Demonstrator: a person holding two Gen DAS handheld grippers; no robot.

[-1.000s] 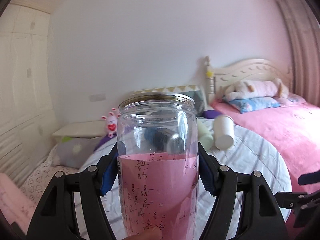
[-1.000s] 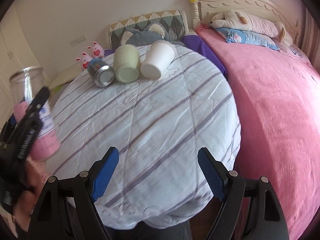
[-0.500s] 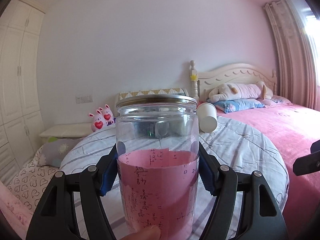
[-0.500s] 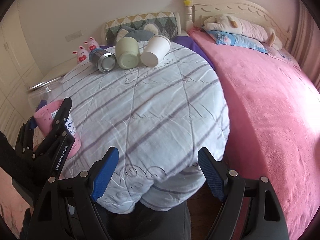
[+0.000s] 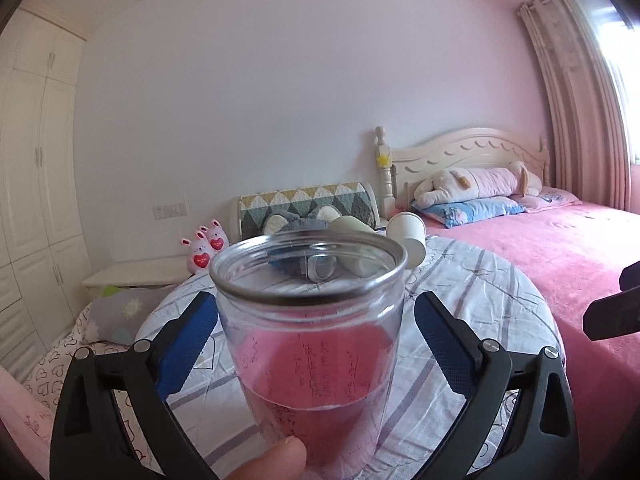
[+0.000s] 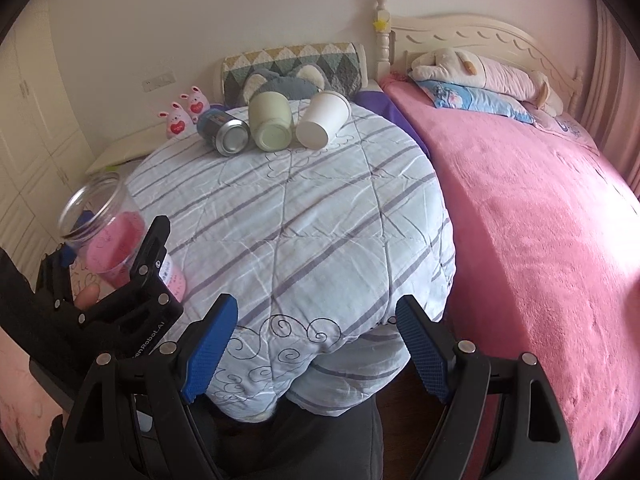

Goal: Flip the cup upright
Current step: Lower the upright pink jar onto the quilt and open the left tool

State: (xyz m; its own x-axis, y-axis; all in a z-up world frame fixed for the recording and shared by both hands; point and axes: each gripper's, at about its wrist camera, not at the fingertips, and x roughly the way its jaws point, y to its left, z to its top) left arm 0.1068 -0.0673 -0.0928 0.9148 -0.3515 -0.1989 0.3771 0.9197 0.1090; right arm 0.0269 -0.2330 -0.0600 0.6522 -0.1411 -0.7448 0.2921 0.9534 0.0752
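A clear jar (image 5: 312, 340) with a pink paper label stands upright, mouth up, on the striped cloth at the table's left edge; it also shows in the right wrist view (image 6: 116, 240). My left gripper (image 5: 316, 336) is open, its blue pads (image 5: 188, 344) apart from the jar on both sides. A fingertip (image 5: 276, 460) touches the jar's base. My right gripper (image 6: 316, 356) is open and empty above the table's near edge. Three cups lie on their sides at the far edge: a metal can (image 6: 224, 132), a pale green cup (image 6: 270, 126), a white paper cup (image 6: 324, 120).
The round table (image 6: 300, 220) has a striped quilted cloth. A pink bed (image 6: 540, 220) with plush toy and pillow runs along the right. A patterned cushion (image 6: 296, 64) and two bunny toys (image 6: 184, 110) sit behind the table. Wardrobes stand at the left.
My left gripper has opened and let go of the jar, which now stands on the table. The left wrist view now looks down on the jar's rim. The right gripper stays open.
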